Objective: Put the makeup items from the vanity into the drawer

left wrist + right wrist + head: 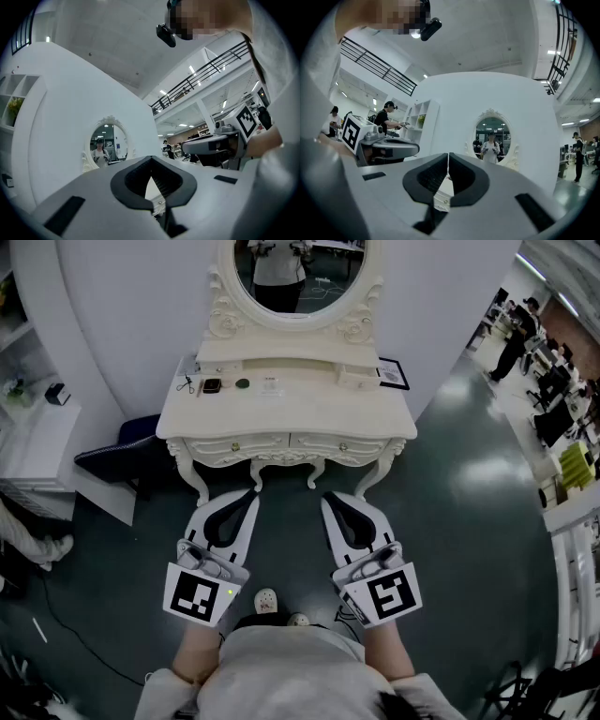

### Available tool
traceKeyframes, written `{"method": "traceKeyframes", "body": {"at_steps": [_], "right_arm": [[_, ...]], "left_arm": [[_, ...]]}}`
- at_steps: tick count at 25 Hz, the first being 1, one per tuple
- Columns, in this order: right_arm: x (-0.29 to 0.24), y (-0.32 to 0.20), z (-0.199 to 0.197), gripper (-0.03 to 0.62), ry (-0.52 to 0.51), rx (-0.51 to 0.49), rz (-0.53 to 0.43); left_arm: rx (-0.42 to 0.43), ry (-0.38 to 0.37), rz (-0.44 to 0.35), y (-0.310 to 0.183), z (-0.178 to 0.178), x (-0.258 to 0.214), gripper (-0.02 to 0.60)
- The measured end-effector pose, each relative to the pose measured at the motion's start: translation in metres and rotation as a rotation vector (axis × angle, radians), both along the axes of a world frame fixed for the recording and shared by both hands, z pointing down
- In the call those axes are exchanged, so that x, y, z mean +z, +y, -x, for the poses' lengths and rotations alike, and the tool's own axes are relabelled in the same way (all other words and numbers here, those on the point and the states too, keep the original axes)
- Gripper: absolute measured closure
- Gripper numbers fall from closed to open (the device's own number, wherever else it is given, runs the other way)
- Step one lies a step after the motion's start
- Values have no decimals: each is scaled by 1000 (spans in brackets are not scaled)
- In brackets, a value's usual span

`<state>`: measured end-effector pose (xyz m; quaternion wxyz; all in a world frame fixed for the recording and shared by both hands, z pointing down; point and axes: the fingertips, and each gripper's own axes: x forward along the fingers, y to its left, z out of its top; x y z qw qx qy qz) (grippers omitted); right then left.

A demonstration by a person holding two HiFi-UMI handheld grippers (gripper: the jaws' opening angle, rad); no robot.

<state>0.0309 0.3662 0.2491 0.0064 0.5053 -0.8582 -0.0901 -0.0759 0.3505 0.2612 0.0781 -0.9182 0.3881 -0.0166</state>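
White desk (309, 418) is carrying three small makeup items (212, 385) back-left, showing only in head view; you're holding left claw (251, 493) and right claw (328, 499) closed, empty, before two shut drawers (234, 443).

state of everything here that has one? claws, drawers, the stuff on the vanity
left claw, shut, empty
right claw, shut, empty
left drawer, closed
right drawer, closed
dark round item, lying at the back of the vanity top, not yet in a drawer
square item, lying beside it on the top, untouched
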Motion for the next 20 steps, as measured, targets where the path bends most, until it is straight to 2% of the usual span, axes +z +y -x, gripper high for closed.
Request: {"method": "traceKeyframes", "body": {"at_steps": [12,20], "right_arm": [[1,-29,17,571,7,0,-4],[1,-60,25,571,-47,12,-5]], "left_arm": [[-8,4,-4,-29,19,2,568],[-10,1,-18,-58,35,2,568]]}}
